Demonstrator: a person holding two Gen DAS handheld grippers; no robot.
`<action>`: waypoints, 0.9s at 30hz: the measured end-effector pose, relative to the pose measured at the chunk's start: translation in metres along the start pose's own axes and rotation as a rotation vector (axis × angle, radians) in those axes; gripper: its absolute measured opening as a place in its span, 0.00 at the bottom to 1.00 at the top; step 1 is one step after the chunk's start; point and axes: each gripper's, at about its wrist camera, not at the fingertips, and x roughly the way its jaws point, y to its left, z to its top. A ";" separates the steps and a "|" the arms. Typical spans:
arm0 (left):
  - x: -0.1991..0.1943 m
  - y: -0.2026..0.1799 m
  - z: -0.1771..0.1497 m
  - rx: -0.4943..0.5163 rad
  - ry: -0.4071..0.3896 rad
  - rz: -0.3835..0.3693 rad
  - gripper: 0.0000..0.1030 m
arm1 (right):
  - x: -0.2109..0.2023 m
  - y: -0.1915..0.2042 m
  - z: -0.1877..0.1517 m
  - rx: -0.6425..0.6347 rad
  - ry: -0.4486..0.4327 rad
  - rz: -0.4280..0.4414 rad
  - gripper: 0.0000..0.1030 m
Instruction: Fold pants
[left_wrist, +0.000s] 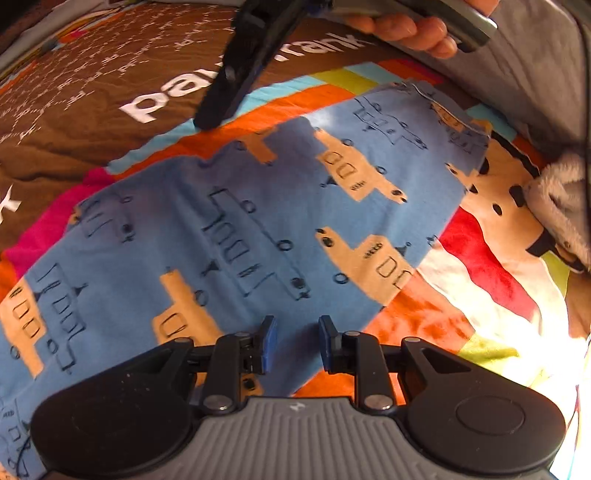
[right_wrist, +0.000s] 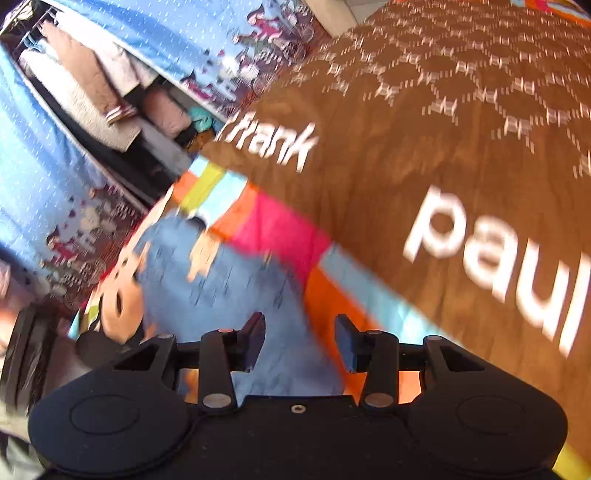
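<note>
Blue pants (left_wrist: 236, 229) printed with tan and outlined trucks lie spread flat on a colourful blanket (left_wrist: 491, 258). My left gripper (left_wrist: 297, 343) hovers open and empty over the pants' near edge. My right gripper shows in the left wrist view as a black finger (left_wrist: 225, 85) coming down just beyond the pants' far edge. In the right wrist view the right gripper (right_wrist: 299, 341) is open and empty above the pants (right_wrist: 229, 291), which look blurred.
The blanket has a brown field with white "paul frank" lettering (right_wrist: 461, 147) and bright stripes. A grey fluffy cloth (left_wrist: 561, 199) lies at the right. A blue printed curtain and a wardrobe opening (right_wrist: 92, 99) stand beyond the bed's edge.
</note>
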 end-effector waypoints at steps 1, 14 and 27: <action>0.003 -0.005 0.000 0.013 0.003 0.006 0.28 | 0.007 -0.001 -0.008 0.009 0.029 0.014 0.44; 0.004 -0.020 0.018 -0.015 -0.016 -0.010 0.31 | -0.040 -0.019 -0.070 0.165 -0.102 -0.081 0.56; 0.026 -0.058 0.059 0.045 -0.040 -0.083 0.36 | -0.124 0.016 -0.215 0.499 -0.356 -0.577 0.67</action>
